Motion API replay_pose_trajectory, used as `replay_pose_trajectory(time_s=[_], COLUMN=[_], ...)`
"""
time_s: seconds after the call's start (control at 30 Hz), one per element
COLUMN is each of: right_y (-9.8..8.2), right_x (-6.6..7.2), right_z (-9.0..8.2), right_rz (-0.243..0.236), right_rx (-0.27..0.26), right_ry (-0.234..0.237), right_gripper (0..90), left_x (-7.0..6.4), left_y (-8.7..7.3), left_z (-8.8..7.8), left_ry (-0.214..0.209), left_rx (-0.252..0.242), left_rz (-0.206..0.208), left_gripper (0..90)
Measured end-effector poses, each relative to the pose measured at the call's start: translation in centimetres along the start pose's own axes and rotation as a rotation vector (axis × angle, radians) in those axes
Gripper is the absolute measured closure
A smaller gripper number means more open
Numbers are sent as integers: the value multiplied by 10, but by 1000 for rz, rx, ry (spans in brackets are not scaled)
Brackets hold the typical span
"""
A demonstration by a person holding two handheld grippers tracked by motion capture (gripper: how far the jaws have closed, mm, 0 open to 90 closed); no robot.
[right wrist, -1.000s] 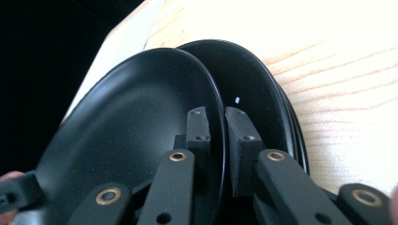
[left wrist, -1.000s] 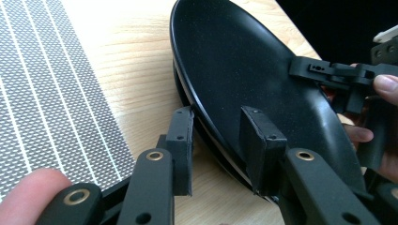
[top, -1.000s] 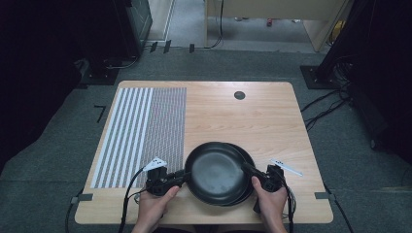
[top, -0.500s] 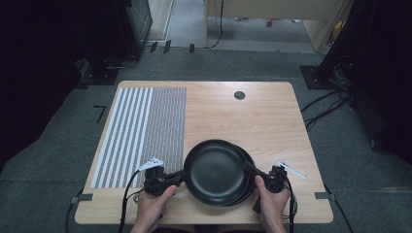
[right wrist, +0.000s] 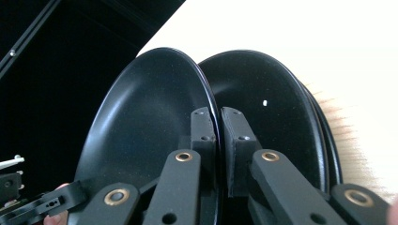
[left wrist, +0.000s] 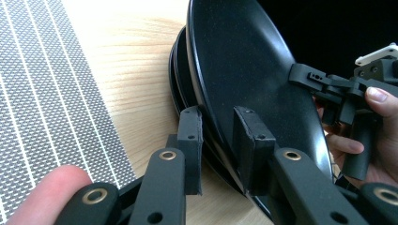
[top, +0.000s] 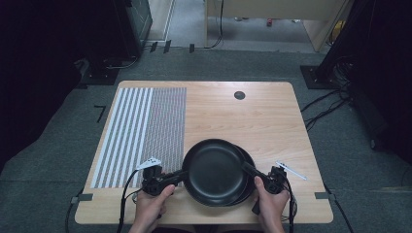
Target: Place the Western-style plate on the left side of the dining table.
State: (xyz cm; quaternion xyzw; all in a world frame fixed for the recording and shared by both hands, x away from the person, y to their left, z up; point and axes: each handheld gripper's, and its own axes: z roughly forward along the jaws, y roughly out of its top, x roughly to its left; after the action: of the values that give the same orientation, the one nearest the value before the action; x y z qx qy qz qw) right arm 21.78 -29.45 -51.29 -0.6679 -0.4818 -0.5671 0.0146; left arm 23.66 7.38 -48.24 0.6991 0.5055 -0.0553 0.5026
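Pinching the top pan (top: 214, 170) by opposite rims, you've got both jaws clamped: left hand-held gripper (top: 177, 177) just finished closing, right hand-held gripper (top: 248, 170) tight too. It's over the pan stack (top: 247, 187) near the worktop's (top: 252, 121) front edge. Loads of bare room behind; striped mat (top: 141, 131) sits left.

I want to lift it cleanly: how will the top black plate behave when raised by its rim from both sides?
The top plate looks stiff, so it likely won't sag. Its glossy rim may slip in the left gripper and right gripper. It will probably tilt if one hand rises first.
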Motion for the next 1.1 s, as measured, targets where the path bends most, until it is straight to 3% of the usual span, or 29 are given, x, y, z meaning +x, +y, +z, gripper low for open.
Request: replay_pose_trajectory(time_s=[0.57,0.93,1.1], right_y=[8,14,19], right_x=[21,46,64], right_z=[5,24,41], right_rz=[-33,-60,-83], right_rx=[6,36,55], right_ry=[21,34,52], right_gripper=[845,844,843], left_x=[3,16,26], left_y=[7,18,25], left_z=[-11,-32,-48], left_ry=[3,20,31], left_rx=[-19,-77,-113], left_rz=[-17,-65,-91], left_gripper=[756,781,787])
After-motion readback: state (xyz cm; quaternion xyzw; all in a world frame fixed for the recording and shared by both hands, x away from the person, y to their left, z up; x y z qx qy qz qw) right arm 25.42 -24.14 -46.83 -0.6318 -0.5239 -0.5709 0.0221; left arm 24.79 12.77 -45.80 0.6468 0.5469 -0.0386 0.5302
